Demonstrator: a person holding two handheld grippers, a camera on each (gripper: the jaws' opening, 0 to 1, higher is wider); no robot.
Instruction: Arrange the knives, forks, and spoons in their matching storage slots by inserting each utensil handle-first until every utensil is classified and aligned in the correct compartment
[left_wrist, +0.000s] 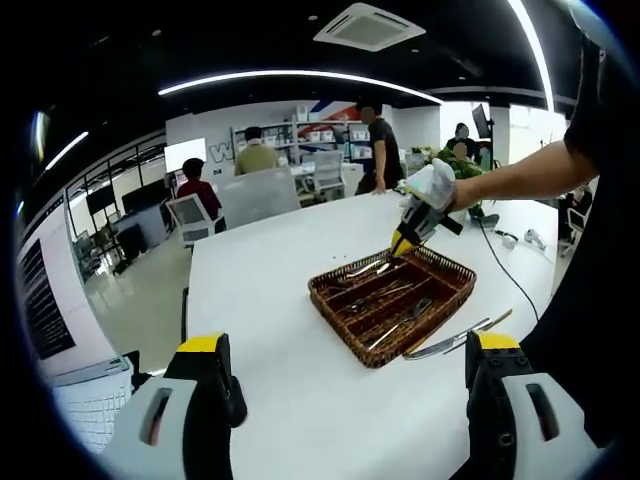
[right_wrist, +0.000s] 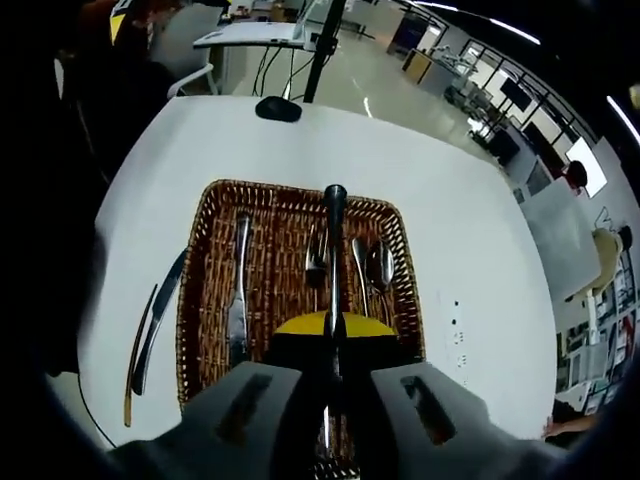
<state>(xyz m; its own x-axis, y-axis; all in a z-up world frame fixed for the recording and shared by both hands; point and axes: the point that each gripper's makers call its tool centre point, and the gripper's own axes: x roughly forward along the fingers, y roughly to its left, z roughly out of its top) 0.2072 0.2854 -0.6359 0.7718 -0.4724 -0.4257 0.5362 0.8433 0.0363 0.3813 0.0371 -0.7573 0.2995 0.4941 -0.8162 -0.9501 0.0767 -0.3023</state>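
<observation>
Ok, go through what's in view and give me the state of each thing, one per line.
Right gripper: shut on a dark-handled utensil, held over the basket.
Left gripper: open, holding nothing.
Brown wicker cutlery basket: on the white table, holding a knife, fork and spoons.
Two utensils: lying on table beside basket.

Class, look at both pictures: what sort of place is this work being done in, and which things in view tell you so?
Probably an open-plan office or lab: a ceiling air-conditioning unit, office chairs by desks, and people standing about beyond the white table.
</observation>
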